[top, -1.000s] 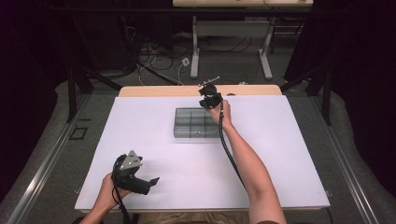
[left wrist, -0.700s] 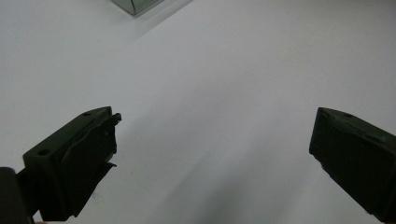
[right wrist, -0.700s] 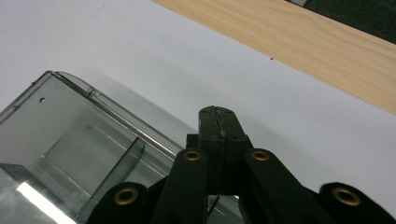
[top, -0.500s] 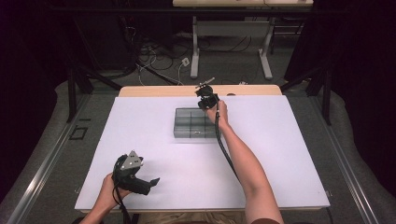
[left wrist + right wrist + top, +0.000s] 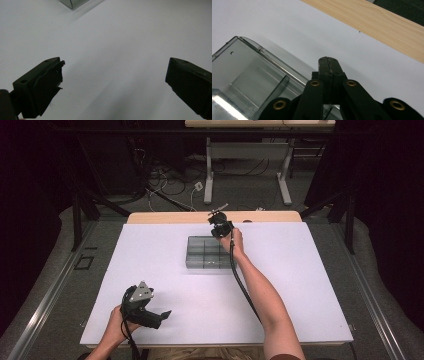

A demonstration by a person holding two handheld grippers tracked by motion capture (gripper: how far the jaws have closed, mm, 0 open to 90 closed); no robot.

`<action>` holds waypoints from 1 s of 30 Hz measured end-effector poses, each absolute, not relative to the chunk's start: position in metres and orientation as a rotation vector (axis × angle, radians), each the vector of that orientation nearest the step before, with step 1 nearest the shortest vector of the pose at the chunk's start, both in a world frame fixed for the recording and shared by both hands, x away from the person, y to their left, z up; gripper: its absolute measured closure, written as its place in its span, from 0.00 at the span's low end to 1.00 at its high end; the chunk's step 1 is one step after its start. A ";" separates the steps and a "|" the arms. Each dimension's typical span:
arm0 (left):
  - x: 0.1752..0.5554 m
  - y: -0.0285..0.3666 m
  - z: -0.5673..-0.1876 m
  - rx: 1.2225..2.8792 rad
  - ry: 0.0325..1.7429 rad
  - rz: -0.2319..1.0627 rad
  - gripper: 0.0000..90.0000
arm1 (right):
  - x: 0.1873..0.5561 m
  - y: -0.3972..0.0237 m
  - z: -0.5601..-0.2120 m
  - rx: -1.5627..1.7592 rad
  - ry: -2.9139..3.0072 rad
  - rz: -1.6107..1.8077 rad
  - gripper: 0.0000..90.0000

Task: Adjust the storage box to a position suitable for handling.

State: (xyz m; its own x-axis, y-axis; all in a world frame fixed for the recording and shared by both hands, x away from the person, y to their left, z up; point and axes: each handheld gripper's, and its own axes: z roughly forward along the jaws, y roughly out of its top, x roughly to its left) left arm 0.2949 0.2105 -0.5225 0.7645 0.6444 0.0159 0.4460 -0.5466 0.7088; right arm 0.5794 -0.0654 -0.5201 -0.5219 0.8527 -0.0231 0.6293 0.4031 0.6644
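A clear plastic box (image 5: 205, 254) divided into several compartments stands in the middle of the white table (image 5: 300, 285). My right gripper (image 5: 218, 223) hangs over the box's far right corner, jaws pressed together with nothing between them. In the right gripper view the shut gripper (image 5: 329, 61) points past the box's far wall (image 5: 249, 72) toward the table's wooden edge. My left gripper (image 5: 159, 316) lies low near the front left of the table, open. In the left gripper view the left gripper (image 5: 115, 72) spans bare white surface, with a corner of the box (image 5: 72, 3) far off.
A wooden strip (image 5: 175, 217) (image 5: 374, 22) borders the table's far side. Beyond it stand white desk legs (image 5: 209, 175) and loose cables (image 5: 165, 185) on the floor. Black frame posts (image 5: 77, 220) flank the table.
The right gripper has edged slightly to the left over the box's far edge, still shut. The left gripper has stayed where it was.
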 end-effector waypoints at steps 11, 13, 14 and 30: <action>0.294 0.210 -0.523 2.226 0.812 0.374 0.01 | 0.573 -0.065 -0.519 1.273 2.330 0.863 1.00; 0.295 0.210 -0.522 2.238 0.811 0.357 0.01 | 0.570 -0.065 -0.519 1.260 2.333 0.860 1.00; 0.295 0.210 -0.522 2.238 0.811 0.357 0.01 | 0.569 -0.065 -0.519 1.270 2.332 0.862 1.00; 0.294 0.210 -0.523 2.228 0.816 0.372 0.01 | 0.557 -0.056 -0.520 1.192 2.367 0.872 1.00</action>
State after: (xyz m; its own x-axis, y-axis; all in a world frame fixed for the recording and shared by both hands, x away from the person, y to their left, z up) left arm 0.2939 0.2096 -0.5228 0.7578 0.6521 0.0209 0.4433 -0.5381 0.7169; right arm 0.5571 -0.0559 -0.5201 -0.5850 0.8103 -0.0335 0.5950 0.4569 0.6612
